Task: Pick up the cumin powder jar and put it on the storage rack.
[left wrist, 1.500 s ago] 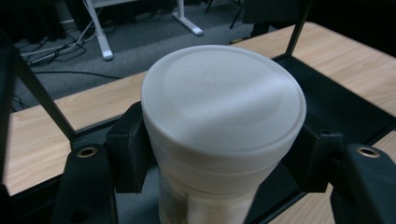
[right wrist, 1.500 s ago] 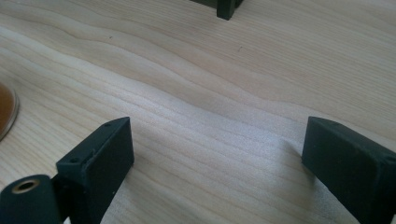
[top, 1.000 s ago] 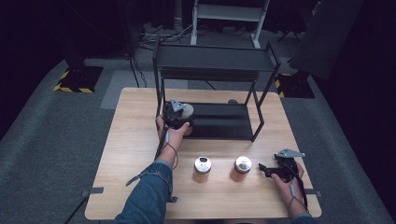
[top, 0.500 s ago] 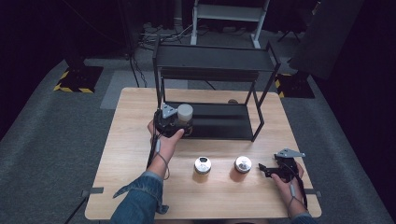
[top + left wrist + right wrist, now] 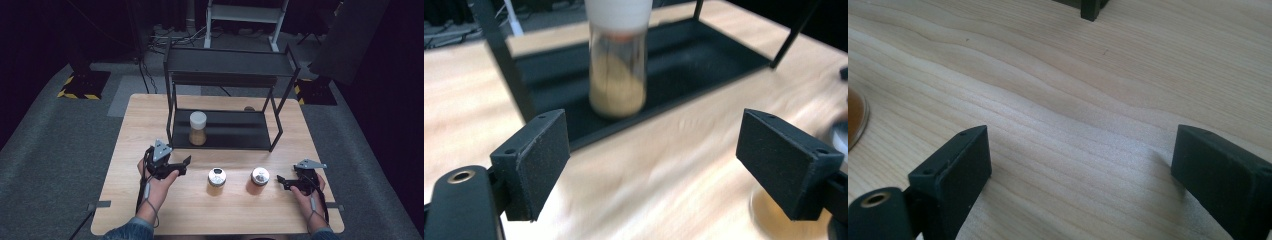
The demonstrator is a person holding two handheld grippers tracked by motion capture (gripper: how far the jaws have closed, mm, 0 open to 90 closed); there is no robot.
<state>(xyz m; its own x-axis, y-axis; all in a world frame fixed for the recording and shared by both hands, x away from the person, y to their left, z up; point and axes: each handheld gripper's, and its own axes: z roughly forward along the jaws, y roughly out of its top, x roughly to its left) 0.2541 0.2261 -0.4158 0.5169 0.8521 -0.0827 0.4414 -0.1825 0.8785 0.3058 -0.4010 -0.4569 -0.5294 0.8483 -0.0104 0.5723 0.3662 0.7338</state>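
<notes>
A glass jar with a white lid and tan contents stands upright on the bottom shelf of the black rack. In the left gripper view this jar is ahead of the jaws and apart from them. My left gripper hovers over the table in front of the rack; its jaws are open, have just been closing slightly, and have nothing between them. My right gripper rests low at the table's right front, open over bare wood.
Two small jars with silver lids stand on the table between the grippers. One of them, amber, shows at the left edge of the right gripper view. A rack leg stands ahead of the right gripper.
My left gripper let go of the white-lidded jar on the bottom shelf and drew back toward the table's front. The jar stays standing. The right hand has not moved.
</notes>
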